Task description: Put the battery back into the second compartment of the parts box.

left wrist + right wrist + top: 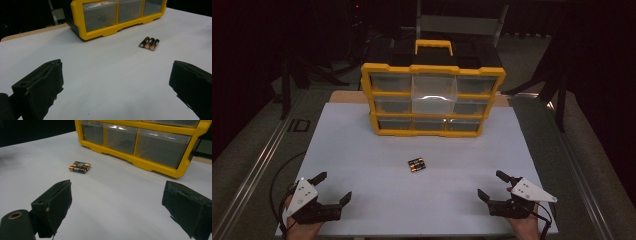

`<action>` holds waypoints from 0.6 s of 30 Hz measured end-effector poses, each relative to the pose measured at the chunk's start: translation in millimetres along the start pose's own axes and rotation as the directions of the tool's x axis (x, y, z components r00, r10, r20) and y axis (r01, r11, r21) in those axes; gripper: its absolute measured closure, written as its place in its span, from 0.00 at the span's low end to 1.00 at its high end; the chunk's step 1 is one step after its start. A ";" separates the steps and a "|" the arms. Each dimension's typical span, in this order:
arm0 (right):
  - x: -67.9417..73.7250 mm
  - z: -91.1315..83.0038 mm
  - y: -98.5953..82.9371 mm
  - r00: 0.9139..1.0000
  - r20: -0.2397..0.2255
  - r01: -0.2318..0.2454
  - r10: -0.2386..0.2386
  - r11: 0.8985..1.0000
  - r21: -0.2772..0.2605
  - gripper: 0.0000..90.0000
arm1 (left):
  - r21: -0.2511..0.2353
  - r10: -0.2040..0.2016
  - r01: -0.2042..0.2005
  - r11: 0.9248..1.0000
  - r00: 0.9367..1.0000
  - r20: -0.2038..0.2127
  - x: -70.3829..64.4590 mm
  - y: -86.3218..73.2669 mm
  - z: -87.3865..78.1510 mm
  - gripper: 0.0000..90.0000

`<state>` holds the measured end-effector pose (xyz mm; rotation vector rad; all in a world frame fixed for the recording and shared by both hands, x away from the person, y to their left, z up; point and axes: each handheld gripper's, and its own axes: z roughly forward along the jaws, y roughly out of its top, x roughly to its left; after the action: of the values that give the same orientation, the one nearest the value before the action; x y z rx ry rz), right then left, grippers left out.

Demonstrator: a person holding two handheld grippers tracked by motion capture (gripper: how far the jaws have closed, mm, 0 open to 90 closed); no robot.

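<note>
A: High view, left to right: the left gripper (pixel 335 186) rests at the near left corner of the white table (pixel 362 150), jaws spread and empty; three black-and-copper batteries (pixel 416 164) lie side by side mid-table, just ahead of the yellow drawer cabinet (pixel 432 100); the right gripper (pixel 496 185) is likewise released.

B: Probably one should approach low, straddle a single end battery across its width, and close gently so the neighbours do not roll.

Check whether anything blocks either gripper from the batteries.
Nothing visible does. The batteries lie on bare white table between the left gripper and the right gripper; both are open. The organizer stands beyond them.
</note>
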<state>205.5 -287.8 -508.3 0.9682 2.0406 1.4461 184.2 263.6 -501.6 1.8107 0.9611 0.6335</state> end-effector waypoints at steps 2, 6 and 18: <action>0.6 -0.3 0.0 1.000 -0.003 0.002 -0.002 1.000 0.001 0.10 | 0.004 0.005 -0.005 1.000 1.000 -0.003 -0.3 0.2 0.2 0.00; 1.1 -0.2 0.3 1.000 -0.005 0.002 -0.002 1.000 0.000 0.10 | 0.013 0.008 -0.008 1.000 1.000 -0.005 -1.7 0.9 1.9 0.00; 2.3 -1.7 0.9 1.000 0.014 0.010 -0.010 1.000 -0.001 0.10 | 0.038 0.020 -0.021 0.999 1.000 0.023 -2.0 22.6 7.2 0.00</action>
<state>203.0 -287.0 -506.8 0.9637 2.0318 1.4303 196.2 253.0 -483.9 1.8600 0.9458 0.6095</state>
